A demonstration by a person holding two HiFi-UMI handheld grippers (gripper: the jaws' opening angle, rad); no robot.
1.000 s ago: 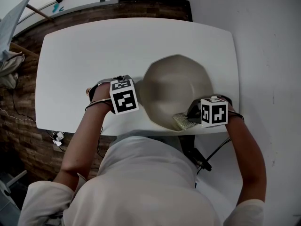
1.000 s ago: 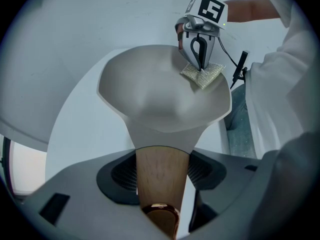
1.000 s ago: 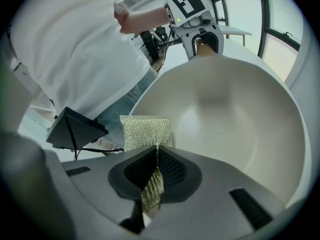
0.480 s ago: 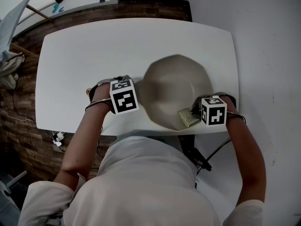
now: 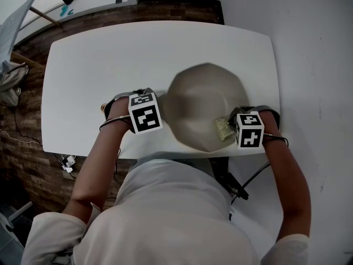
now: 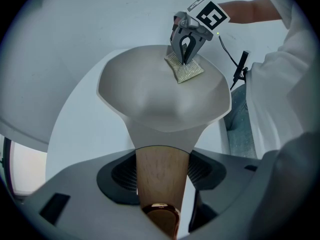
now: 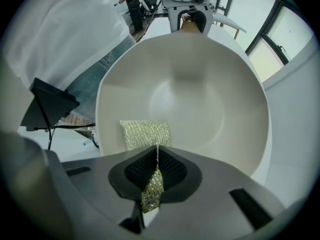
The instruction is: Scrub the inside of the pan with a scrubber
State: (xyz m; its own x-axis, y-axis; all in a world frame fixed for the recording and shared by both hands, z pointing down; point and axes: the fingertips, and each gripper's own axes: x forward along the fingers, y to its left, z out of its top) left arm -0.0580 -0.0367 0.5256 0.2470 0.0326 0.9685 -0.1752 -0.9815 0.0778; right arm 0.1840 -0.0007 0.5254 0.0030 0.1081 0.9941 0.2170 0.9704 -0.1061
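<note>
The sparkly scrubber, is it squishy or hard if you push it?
Probably squishy: the scrubber bends where the right gripper pinches it. It looks light, a thin woven pad. Its rough mesh likely won't slip much on the smooth pan.

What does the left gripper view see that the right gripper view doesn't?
Only the left gripper view shows the wooden handle up close, clamped in the left gripper, and the right gripper from outside, with its marker cube. Only the right gripper view shows the right gripper's own jaws shut on the scrubber, plus windows behind. Both show the pale pan with the scrubber pressed on its inside wall.
</note>
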